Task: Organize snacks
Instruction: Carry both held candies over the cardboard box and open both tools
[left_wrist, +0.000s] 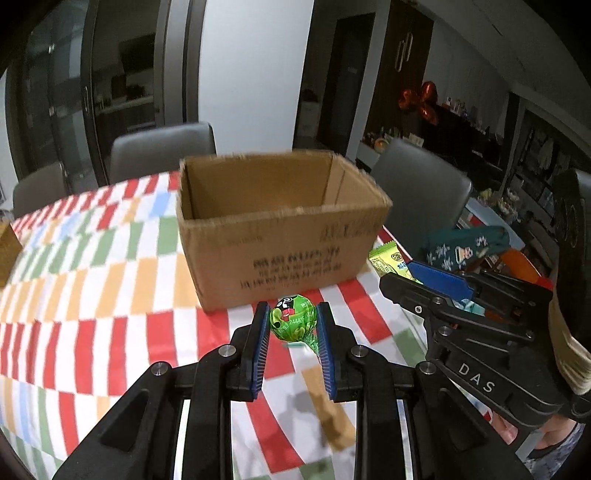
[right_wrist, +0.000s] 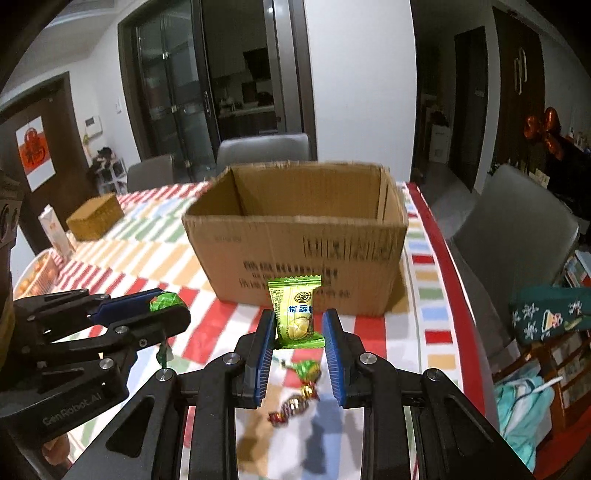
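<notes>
Snacks first, by my count: one green lollipop (left_wrist: 293, 319), one yellow-green packet (right_wrist: 295, 314), and three small wrapped candies (right_wrist: 297, 387) lying loose on the checked tablecloth (left_wrist: 110, 266). One open cardboard box (right_wrist: 295, 240) stands on the table just beyond both of my grippers, its flaps gone and black print across the near wall; I can't see its floor from here.

My left gripper (left_wrist: 293, 343) is clamped narrow on the lollipop, the blue pads pressing the round head from either side. Its wrapper is bright green with a dark cartoon figure and printed digits, twisted to a tail below the head, and it hangs clear of the cloth.

My right gripper (right_wrist: 299, 345) is closed on the packet, gripping its lower part so it stands upright between the pads. It is a flat pillow pack, lime and yellow, with crimped zigzag ends, a round emblem and blue characters.

Of the loose candies, one is green-wrapped and two are red and gold, lying close together under my right gripper
</notes>
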